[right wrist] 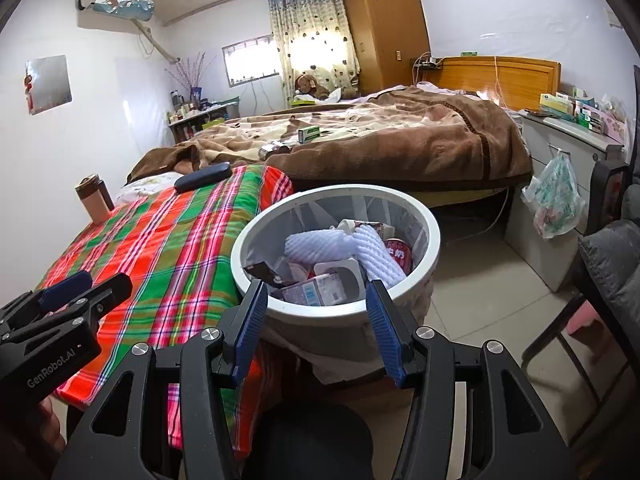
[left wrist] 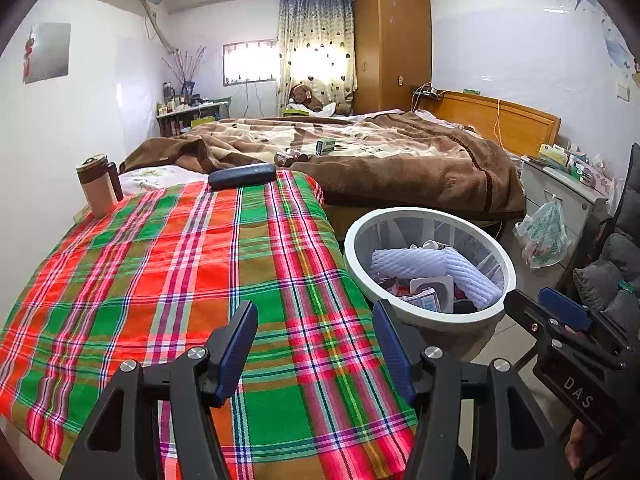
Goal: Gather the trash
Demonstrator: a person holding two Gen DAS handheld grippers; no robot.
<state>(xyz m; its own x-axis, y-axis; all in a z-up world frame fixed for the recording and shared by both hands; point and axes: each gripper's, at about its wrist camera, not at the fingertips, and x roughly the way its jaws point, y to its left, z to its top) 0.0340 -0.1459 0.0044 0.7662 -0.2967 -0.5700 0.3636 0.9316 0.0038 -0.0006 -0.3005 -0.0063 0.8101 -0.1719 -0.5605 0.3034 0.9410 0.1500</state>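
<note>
A white round trash bin (left wrist: pixel 432 216) (right wrist: pixel 432 236) stands on the floor beside the table. It holds white foam netting (left wrist: pixel 440 264) (right wrist: pixel 332 246), cartons and wrappers (right wrist: pixel 320 290). My left gripper (left wrist: pixel 316 316) is open and empty above the plaid tablecloth (left wrist: pixel 180 272). My right gripper (right wrist: pixel 316 300) is open and empty just over the bin's near rim. Each gripper shows at the edge of the other view, the right one (left wrist: pixel 560 316) and the left one (right wrist: pixel 80 288).
On the table stand a brown and pink mug (left wrist: pixel 98 186) (right wrist: pixel 94 198) and a dark glasses case (left wrist: pixel 242 176) (right wrist: pixel 202 176). A bed with a brown blanket (left wrist: pixel 380 156) lies behind. A plastic bag (right wrist: pixel 556 200) hangs on a cabinet at right. A chair (right wrist: pixel 608 272) stands at far right.
</note>
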